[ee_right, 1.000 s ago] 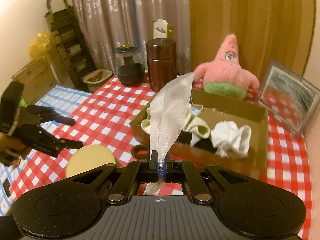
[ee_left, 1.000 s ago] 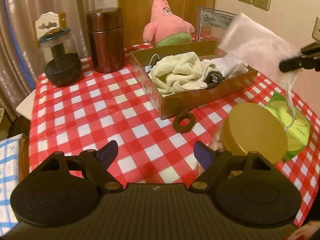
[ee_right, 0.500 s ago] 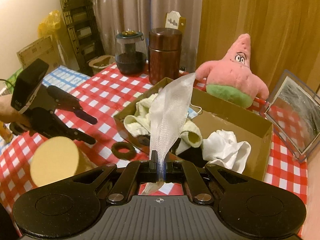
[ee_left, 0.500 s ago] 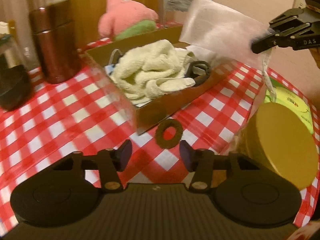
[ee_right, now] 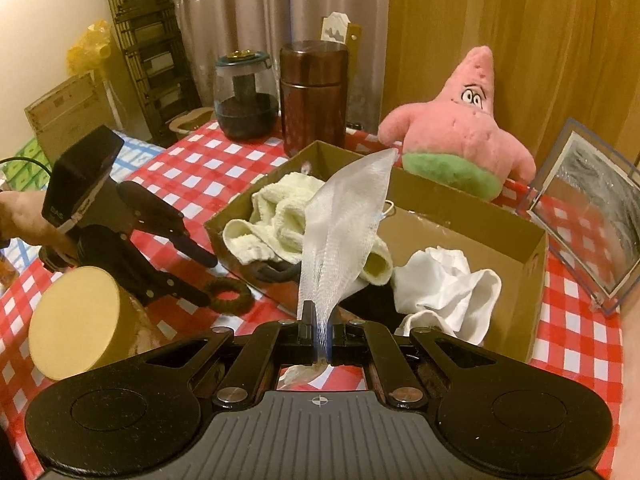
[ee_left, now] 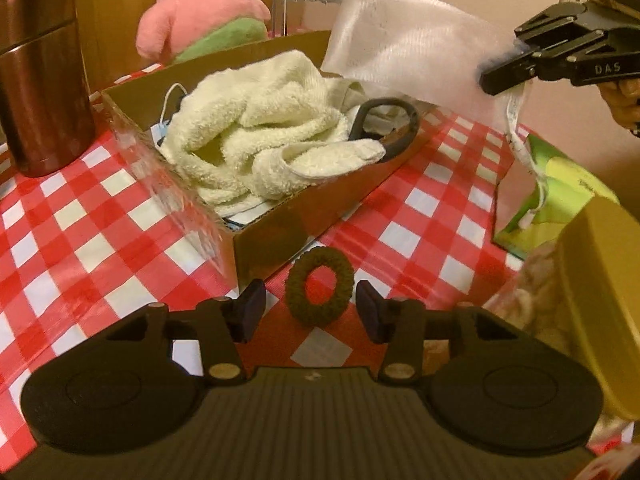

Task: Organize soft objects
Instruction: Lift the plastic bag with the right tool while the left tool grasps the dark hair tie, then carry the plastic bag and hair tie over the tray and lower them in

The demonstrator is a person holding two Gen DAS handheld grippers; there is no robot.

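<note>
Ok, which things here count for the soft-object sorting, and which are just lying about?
Job:
- mesh cloth, clamped in right gripper
- brown scrunchie between open left gripper fingers
- cardboard box
- cream towel
- white cloth
- pink plush, behind box

Lying about:
- brown canister
- glass jar
- picture frame
- gold-lidded tub

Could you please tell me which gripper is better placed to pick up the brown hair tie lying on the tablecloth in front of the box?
Left. The left gripper is open with the hair tie between its fingers, while the right gripper is shut on the white mesh cloth.
</note>
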